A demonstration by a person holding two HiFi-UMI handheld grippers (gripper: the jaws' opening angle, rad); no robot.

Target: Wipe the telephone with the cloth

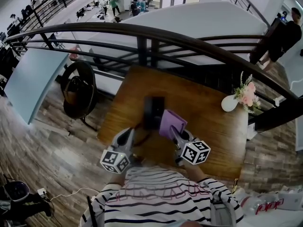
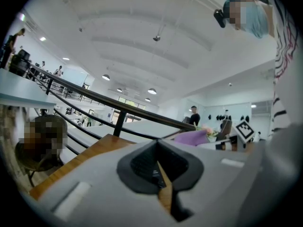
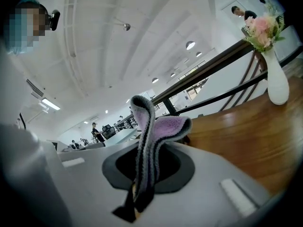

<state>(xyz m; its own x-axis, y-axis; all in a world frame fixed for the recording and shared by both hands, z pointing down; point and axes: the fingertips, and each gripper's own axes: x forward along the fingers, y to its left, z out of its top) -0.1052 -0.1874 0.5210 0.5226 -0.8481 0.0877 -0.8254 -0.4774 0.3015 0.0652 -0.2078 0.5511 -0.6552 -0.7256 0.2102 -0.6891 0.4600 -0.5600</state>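
Observation:
A black telephone [image 1: 154,110] lies on the wooden table [image 1: 215,136], just beyond both grippers. My right gripper [image 1: 173,131] [image 3: 142,174] is shut on a purple cloth [image 1: 171,123] [image 3: 163,126]. The cloth stands up out of the jaws and folds over, close to the telephone's right side. My left gripper [image 1: 131,133] [image 2: 158,167] is near the telephone's lower left corner, its jaws closed to a thin slit with nothing clearly held. A thin dark cord [image 1: 143,137] curves between the telephone and the left gripper. The cloth [image 2: 191,137] also shows in the left gripper view.
A white vase with pink flowers [image 1: 232,102] [image 3: 276,77] stands at the table's right far corner. A dark railing [image 1: 151,34] runs behind the table. A round black chair [image 1: 78,91] sits on the floor at the left.

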